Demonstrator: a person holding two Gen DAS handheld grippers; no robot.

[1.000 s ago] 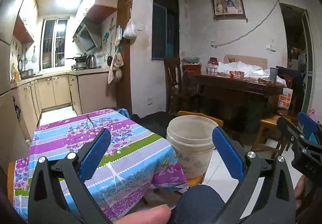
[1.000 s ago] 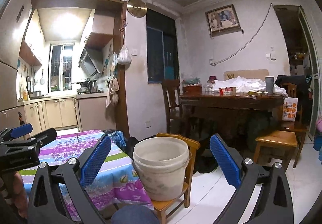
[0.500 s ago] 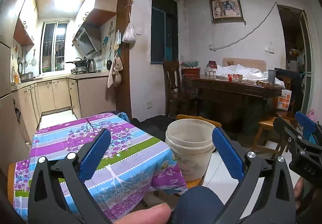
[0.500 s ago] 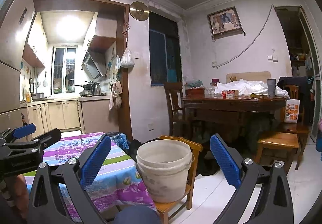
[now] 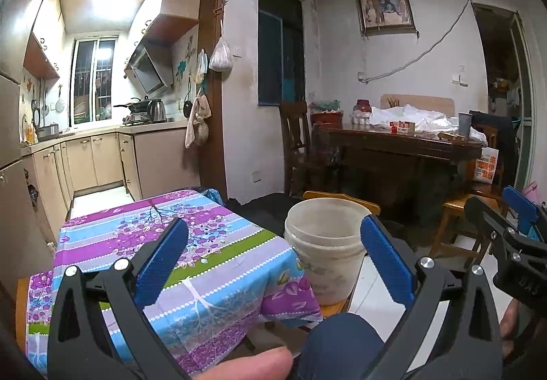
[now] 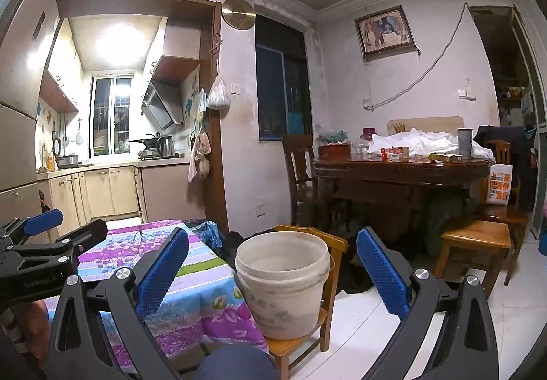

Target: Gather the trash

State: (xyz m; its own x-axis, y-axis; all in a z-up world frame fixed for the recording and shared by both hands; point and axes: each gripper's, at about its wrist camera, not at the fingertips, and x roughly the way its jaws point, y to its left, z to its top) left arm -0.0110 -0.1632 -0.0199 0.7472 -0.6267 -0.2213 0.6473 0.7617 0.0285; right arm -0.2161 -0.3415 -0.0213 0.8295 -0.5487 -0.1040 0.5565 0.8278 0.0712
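Note:
A worn white plastic bucket (image 5: 324, 253) stands on a small wooden chair (image 6: 307, 339), right beside the corner of a table with a purple, blue and green flowered cloth (image 5: 177, 243). My left gripper (image 5: 273, 260) is open with nothing between its blue pads, held above the cloth's near corner. My right gripper (image 6: 273, 272) is also open and holds nothing; the bucket (image 6: 283, 277) shows between its fingers, farther off. Each gripper appears at the edge of the other's view. I see no loose trash on the cloth.
A blue plastic bag (image 6: 205, 233) lies behind the flowered table. A dark wooden dining table (image 6: 400, 171) with white cloth, boxes and a cup stands at the back right, with chairs and a low stool (image 6: 475, 236) around it. The kitchen opens at the left. A person's knee (image 5: 342, 339) is below.
Both views have drifted only slightly. The grippers stay open and the bucket and table have not moved.

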